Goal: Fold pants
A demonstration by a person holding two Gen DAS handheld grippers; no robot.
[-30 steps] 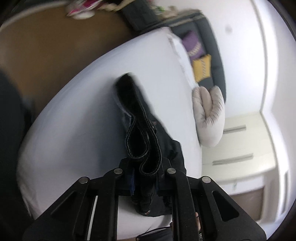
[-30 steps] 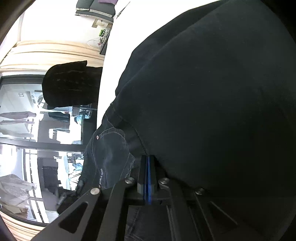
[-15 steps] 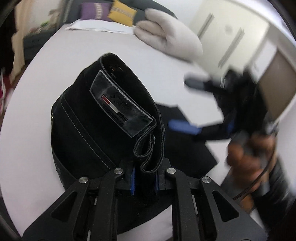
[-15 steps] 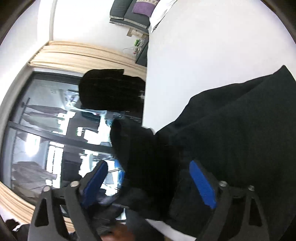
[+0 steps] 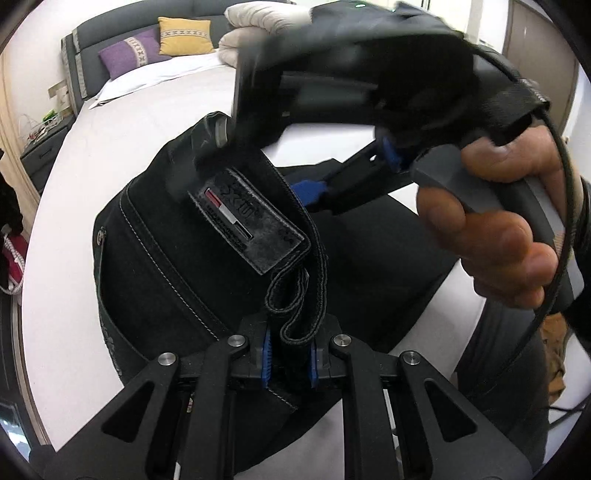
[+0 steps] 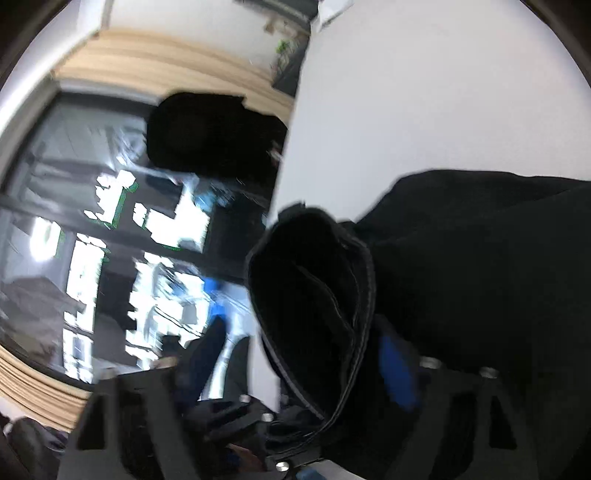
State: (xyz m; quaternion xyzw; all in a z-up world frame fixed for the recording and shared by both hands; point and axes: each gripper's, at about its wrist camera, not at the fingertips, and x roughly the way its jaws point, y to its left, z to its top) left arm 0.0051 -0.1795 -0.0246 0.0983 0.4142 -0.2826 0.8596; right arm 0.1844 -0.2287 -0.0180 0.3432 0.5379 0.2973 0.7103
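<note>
Black jeans (image 5: 177,266) lie bunched on the white bed (image 5: 110,147), waistband up, with a leather brand patch (image 5: 243,221) showing. My left gripper (image 5: 288,360) is shut on the folded waistband at the near edge. My right gripper (image 5: 314,192) reaches in from the right, held in a bare hand (image 5: 491,236), with its jaws open beside the waistband. In the right wrist view the right gripper (image 6: 306,354) is open, its blue pads (image 6: 397,363) on either side of the raised waistband (image 6: 317,295). The rest of the pants (image 6: 480,258) spread across the bed (image 6: 406,92).
Purple and yellow cushions (image 5: 155,48) and a beige pillow (image 5: 258,22) lie at the bed's head. A nightstand (image 5: 40,147) stands at the left. A large window (image 6: 92,240) and a dark garment (image 6: 210,133) show beyond the bed's edge.
My right gripper let go of the pants, opened, and moved over to the waistband that the left gripper holds. My left gripper swung round with the waistband and kept its grip.
</note>
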